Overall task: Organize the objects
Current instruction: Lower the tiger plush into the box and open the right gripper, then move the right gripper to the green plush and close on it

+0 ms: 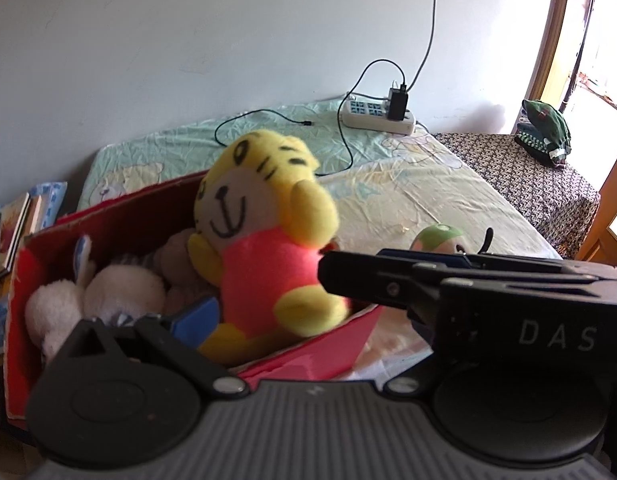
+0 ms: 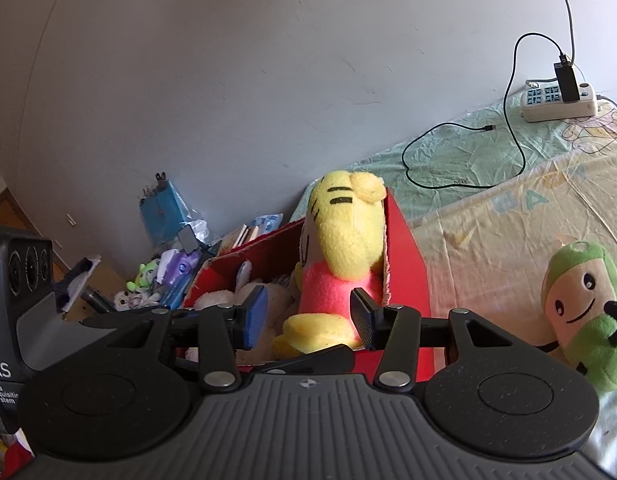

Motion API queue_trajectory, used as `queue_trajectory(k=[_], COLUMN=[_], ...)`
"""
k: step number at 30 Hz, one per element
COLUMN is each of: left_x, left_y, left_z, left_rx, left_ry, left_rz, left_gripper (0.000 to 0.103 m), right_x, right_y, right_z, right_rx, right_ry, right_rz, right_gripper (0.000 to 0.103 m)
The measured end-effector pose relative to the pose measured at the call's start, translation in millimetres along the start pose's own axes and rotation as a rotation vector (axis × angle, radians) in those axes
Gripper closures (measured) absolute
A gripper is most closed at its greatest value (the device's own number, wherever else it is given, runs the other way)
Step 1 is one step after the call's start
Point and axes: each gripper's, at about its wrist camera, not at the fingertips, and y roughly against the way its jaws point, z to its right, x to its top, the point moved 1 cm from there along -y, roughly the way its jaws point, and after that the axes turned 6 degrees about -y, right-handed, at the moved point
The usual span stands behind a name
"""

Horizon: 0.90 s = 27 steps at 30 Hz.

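The yellow tiger plush [image 2: 340,264] sits in the red box [image 2: 404,264], between the wide-open right gripper [image 2: 308,316] fingers; next, the green plush [image 2: 584,312] at three o'clock needs grasping.

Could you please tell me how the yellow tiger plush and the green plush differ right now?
The yellow tiger plush sits inside the red box; the green plush is outside it on the bed sheet. The tiger wears pink; the green plush has a green cap and a pale face. Both are smiling soft toys.
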Motion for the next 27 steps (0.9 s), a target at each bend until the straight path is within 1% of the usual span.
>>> queue_trajectory(k=[4, 13, 21, 27], left_x=[7.4, 25.3, 36.9, 40.2], left_y=[-2.0, -22.4, -49.8, -79.0], left_z=[15.7, 62.8, 101.3, 118.9], left_rx=[0.014, 0.004, -0.005, -0.036], left_ry=[-0.015, -0.034, -0.041, -0.011], left_rz=[0.009, -0.011, -0.053, -0.105], left_gripper=[0.001, 0.001, 0.001, 0.001], right_x=[7.3, 24.0, 36.0, 45.9], right_y=[9.7, 33.0, 49.2, 52.7], right_z=[13.3, 57.8, 98.4, 130.9], right_rx=[0.023, 0.006, -0.012, -0.036], right_ry=[-0.005, -0.035, -0.075, -0.102], right_rz=[0.0, -0.012, -0.025, -0.037], right_gripper=[0.053, 0.053, 0.053, 0.053])
